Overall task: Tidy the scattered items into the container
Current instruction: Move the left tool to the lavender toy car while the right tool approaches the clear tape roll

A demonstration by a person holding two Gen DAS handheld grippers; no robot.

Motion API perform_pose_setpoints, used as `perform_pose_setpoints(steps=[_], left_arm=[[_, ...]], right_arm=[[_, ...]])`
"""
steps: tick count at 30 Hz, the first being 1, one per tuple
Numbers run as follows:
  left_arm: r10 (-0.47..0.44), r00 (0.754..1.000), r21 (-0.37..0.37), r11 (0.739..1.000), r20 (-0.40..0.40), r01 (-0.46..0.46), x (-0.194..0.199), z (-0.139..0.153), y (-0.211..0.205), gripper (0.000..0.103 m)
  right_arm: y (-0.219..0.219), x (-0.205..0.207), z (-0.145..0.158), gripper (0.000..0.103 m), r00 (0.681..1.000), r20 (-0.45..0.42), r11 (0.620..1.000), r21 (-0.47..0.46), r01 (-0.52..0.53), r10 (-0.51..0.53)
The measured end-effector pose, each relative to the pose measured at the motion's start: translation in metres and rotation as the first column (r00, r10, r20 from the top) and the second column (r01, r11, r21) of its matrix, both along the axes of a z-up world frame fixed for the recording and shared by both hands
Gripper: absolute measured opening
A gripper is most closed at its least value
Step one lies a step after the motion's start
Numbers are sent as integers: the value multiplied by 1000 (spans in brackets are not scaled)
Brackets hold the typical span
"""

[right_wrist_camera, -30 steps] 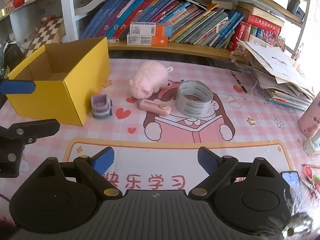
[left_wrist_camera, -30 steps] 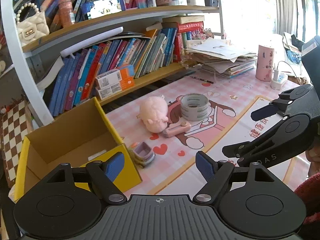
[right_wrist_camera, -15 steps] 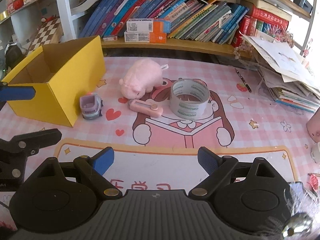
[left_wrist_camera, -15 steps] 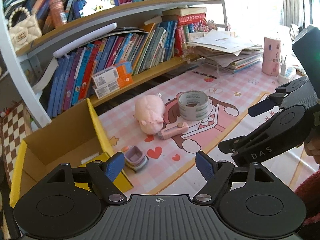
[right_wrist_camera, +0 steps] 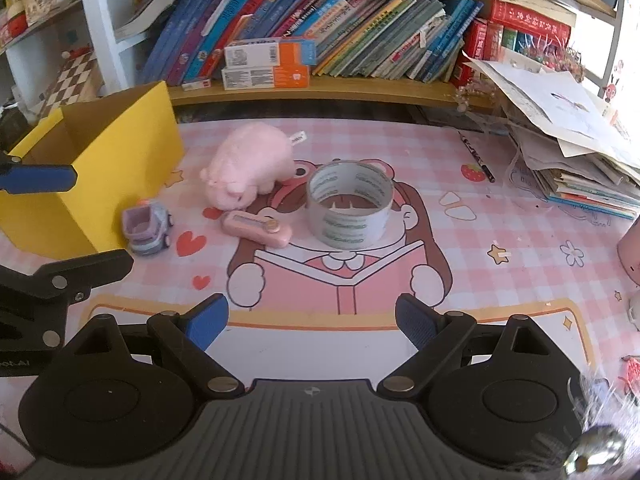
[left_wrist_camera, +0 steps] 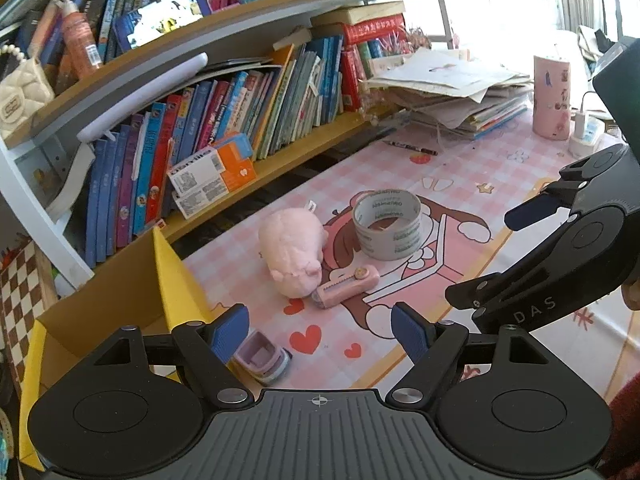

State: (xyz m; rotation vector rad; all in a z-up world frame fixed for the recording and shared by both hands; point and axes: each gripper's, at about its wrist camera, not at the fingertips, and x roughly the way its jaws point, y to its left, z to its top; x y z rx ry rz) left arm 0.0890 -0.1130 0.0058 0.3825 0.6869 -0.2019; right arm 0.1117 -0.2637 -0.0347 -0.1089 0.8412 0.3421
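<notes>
An open yellow cardboard box (right_wrist_camera: pixel 120 148) (left_wrist_camera: pixel 176 280) stands at the left of the pink desk mat. Beside it sit a small purple toy car (right_wrist_camera: pixel 146 230) (left_wrist_camera: pixel 262 358), a pink plush pig (right_wrist_camera: pixel 250 164) (left_wrist_camera: pixel 294 254), a pink utility knife (right_wrist_camera: pixel 258 230) (left_wrist_camera: pixel 346 286) and a grey roll of tape (right_wrist_camera: pixel 350 204) (left_wrist_camera: pixel 386 224). My left gripper (left_wrist_camera: pixel 320 334) is open and empty, its left pad just above the toy car. My right gripper (right_wrist_camera: pixel 312 318) is open and empty, short of the tape roll and knife.
Shelves of books (right_wrist_camera: pixel 340 36) run along the back, with orange-and-white boxes (right_wrist_camera: pixel 266 62) on the lower shelf. A stack of papers and books (right_wrist_camera: pixel 568 148) lies at the right, a pen (right_wrist_camera: pixel 476 156) beside it, a pink cup (left_wrist_camera: pixel 551 96) further right. A checkered board (left_wrist_camera: pixel 18 300) stands left of the box.
Both grippers have moved forward over the mat toward the items, which now appear larger and closer. The toy car now sits right at the left gripper's left pad. Jaws have not changed.
</notes>
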Motion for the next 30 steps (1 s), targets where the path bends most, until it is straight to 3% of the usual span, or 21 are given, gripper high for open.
perform_pose_setpoints(steps=[8,16,21,28,30], left_arm=[[24,999,48,999,-37,-22,22,-18,-7,80],[156,988,158,976,-16,-151,45,-42,-6,80],[222,974,108,970,-36,-217,56,-49,-2,79],[275,959,95,959,-75,-267,63,-61,5,50],[282,956,103,956,-77,-274,65,-64,6,47]], right_arm=[[-8,25,-8,91,1000,-10,1000,16,1,-1],[-7,50,-22,91,999,-35,999,42,-2,3],[-7,61,-28,91,999,-42,998,61,-5,7],[-13,74,-34,91,999,-38,997,71,10,-7],[-13,77,-36,91,999,-31,998,64,9,-8]])
